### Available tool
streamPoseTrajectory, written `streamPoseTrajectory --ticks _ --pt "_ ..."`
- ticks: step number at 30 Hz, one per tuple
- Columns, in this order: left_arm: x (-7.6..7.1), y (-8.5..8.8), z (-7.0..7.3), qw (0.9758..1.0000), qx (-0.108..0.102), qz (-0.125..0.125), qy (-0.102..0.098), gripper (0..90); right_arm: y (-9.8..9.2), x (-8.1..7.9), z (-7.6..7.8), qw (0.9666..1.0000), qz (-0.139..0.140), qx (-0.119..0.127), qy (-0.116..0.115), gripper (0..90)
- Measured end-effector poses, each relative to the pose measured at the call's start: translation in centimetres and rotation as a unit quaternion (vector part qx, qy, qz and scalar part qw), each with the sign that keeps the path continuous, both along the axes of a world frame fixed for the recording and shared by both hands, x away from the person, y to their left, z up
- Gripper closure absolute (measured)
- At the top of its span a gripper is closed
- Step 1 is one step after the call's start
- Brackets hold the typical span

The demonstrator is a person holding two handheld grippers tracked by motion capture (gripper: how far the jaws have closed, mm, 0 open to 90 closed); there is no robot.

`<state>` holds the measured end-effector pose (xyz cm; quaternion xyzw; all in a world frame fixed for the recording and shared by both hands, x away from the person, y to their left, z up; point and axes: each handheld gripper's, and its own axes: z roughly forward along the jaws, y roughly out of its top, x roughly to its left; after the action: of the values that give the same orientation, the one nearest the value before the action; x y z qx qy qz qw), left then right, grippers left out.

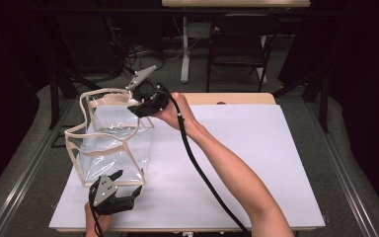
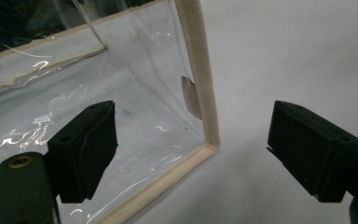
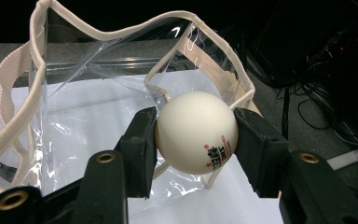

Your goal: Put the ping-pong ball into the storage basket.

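— White ping-pong ball (image 3: 196,133): where was it?
— Clamped in the right gripper (image 3: 196,140) over the clear bag's (image 1: 109,140) far rim, likely for dropping in. Left gripper (image 2: 193,154) stood apart at its near corner.

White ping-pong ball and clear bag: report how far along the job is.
Done: the right gripper has picked up the white ping-pong ball and brought it to the open top of the clear plastic bag with cream trim. In hand: the ball, clamped between the jaws. The left gripper, jaws open, straddles the bag's bottom corner. Left: release the ball inside.
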<state>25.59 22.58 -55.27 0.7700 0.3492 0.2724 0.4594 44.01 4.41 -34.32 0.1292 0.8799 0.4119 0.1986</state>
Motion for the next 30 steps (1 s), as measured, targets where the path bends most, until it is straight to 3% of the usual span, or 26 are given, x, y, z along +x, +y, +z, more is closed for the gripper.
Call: streamPoseTrajectory --ticks 30 --pt "0.0 0.0 0.0 1.0000 0.000 0.000 0.001 15.9 1.9 -0.5 -0.9 0.9995 0.020 -0.018 0.014 51.0"
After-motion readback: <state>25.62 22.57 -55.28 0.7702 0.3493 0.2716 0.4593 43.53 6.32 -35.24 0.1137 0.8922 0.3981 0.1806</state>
